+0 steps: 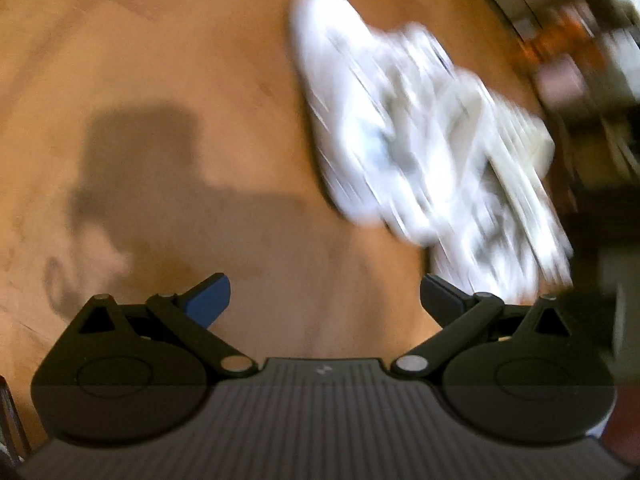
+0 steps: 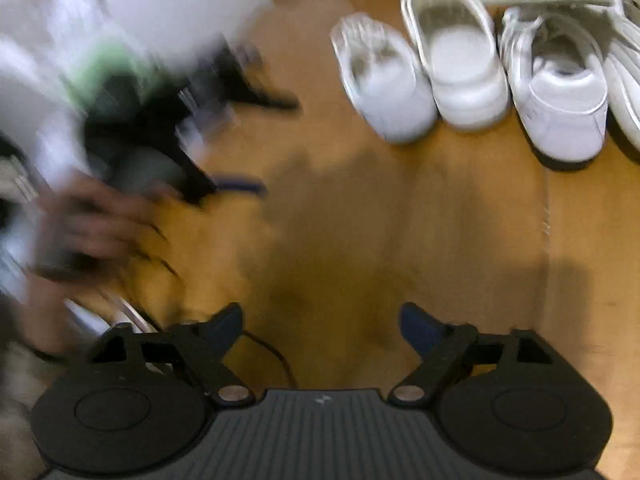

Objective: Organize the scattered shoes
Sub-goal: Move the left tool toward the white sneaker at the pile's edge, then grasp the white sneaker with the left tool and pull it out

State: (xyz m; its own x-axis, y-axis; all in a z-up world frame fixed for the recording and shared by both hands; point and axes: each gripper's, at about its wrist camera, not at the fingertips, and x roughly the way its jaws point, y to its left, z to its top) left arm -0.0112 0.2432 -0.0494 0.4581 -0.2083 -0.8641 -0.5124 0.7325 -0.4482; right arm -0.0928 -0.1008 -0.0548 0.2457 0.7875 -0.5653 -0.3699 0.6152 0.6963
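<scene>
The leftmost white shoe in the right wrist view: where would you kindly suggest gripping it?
Probably the heel collar of the leftmost white shoe: its heel faces the open right gripper and its opening faces up. Come from above, one finger inside, one behind the heel.

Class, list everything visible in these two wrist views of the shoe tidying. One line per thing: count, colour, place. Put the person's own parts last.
White lace-up sneakers: at least three in the right view, white, in a row on the floor, heels toward the camera.
White slip-on shoe: one, white, second in that row.
Blurred white sneakers: count unclear, white and grey, on the floor, right side of the left view.
Wooden floor: one, orange-brown, under everything.
Left hand: one, blurred, gripping the left tool.
Left claw: one, black with blue pads, open, holding nothing.
Right claw: one, black with blue pads, open, holding nothing.
</scene>
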